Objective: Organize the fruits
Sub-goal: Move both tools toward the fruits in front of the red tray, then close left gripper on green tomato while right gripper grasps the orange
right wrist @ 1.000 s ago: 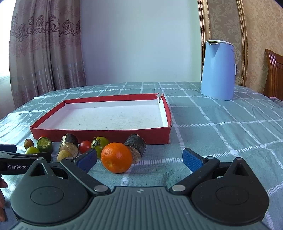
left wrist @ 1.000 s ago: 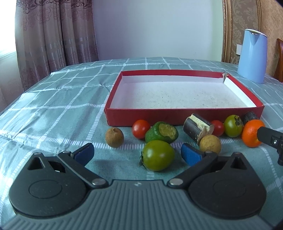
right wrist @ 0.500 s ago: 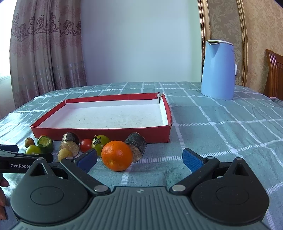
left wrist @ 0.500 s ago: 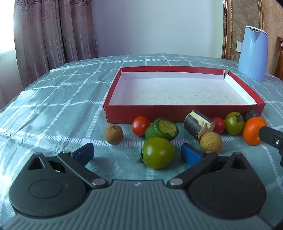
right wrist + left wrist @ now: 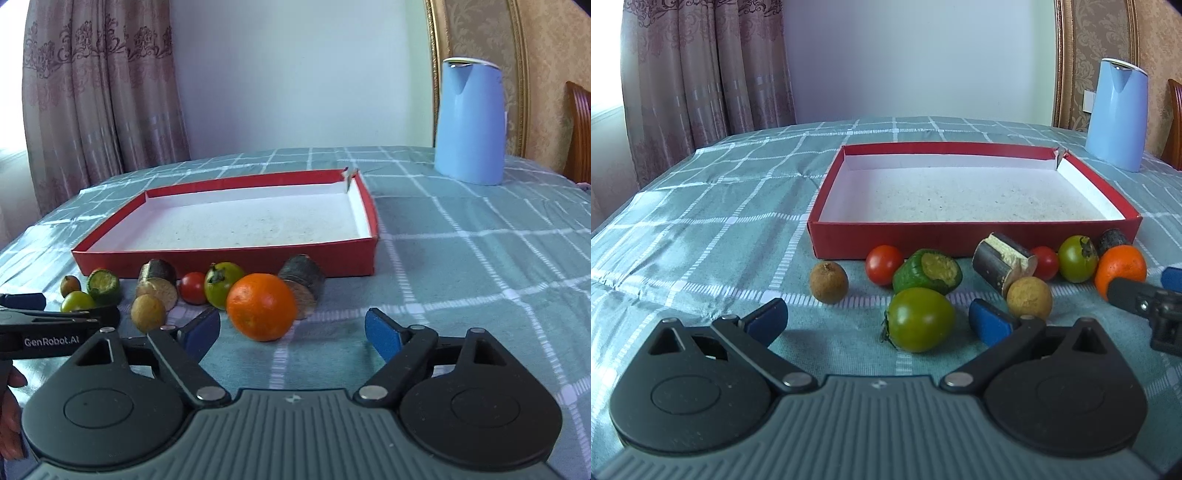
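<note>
Your left gripper (image 5: 877,319) stands wide open with nothing between its fingers, low over the checked tablecloth (image 5: 701,229). Starting at the left, a brown longan (image 5: 828,282) lies alone, then a red cherry tomato (image 5: 884,264) close to the red box (image 5: 960,243), whose white floor holds no fruit yet. The large green tomato (image 5: 919,318) sits nearest you, just ahead of the open fingers and a little right of centre; that looks like the first pick. Shift slightly right so it centres, go low, and close gently across its widest part, since the smooth round skin may squirt out. Behind it lies a cut green piece (image 5: 928,271); keep the far fingertip clear of it.

Further right come a dark cut segment (image 5: 1001,263), a pale longan (image 5: 1029,297) just beside your right-hand pad, a second red tomato (image 5: 1044,263), a smaller green tomato (image 5: 1078,258) and the orange (image 5: 1120,267).

Your right gripper (image 5: 291,332) is also wide open and empty, with the orange (image 5: 261,305) just ahead, left of centre. Move left before closing, and lift over the box wall instead of dragging across it.

The second tomato is partly hidden by the dark segment. Another dark segment (image 5: 304,284) behind the orange is half covered. The right gripper cuts across the orange in the left view. The blue kettle (image 5: 469,120) stands well apart on the right.
</note>
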### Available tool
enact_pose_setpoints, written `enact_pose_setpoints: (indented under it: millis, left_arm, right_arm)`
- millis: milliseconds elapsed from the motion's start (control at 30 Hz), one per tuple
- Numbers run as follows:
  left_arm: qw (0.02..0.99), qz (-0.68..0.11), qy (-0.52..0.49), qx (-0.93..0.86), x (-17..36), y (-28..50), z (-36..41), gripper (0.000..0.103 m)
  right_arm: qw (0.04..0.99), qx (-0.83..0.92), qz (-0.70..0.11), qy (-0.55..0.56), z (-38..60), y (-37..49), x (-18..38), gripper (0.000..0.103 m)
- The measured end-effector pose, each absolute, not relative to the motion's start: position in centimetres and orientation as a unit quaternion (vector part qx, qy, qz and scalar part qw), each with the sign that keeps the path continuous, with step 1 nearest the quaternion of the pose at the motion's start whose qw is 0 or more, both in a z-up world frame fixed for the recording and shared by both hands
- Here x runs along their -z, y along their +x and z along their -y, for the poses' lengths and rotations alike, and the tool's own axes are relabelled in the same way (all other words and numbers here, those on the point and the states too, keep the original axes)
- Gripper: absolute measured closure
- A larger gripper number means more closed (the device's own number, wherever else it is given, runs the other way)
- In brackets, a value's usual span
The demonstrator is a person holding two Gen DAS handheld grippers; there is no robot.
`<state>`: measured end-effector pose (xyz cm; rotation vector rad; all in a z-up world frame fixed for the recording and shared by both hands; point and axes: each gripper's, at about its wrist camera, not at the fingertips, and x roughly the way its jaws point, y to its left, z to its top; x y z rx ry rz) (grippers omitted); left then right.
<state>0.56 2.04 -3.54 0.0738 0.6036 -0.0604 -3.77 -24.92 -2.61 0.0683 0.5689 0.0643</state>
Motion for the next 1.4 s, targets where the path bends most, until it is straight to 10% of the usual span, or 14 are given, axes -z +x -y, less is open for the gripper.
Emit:
enact_pose_setpoints:
  millis: [333, 433, 933, 1400]
  left_arm:
    - [0.952, -0.303, 0.01, 0.03, 3.5, 0.7, -2.8, 0.0]
    - [0.954, -0.298, 0.001, 0.038, 3.4, 0.4, -3.2, 0.0]
    - [0.956, -0.289, 0.029, 0.04, 3.5, -0.3, -3.1, 0.0]
    - [0.958, -0.268, 0.057, 0.089, 3.8, -1.2, -2.2, 0.039]
  right_arm:
    - [0.95, -0.048, -0.307, 0.037, 23.8, -1.8, 3.1, 0.041]
    - [0.951, -0.054, -0.301, 0.049, 24.3, -2.0, 3.0, 0.061]
    - [0.948, -0.08, -0.298, 0.074, 25.7, -2.4, 3.4, 0.062]
    - [0.948, -0.08, -0.298, 0.075, 25.8, -2.4, 3.5, 0.062]
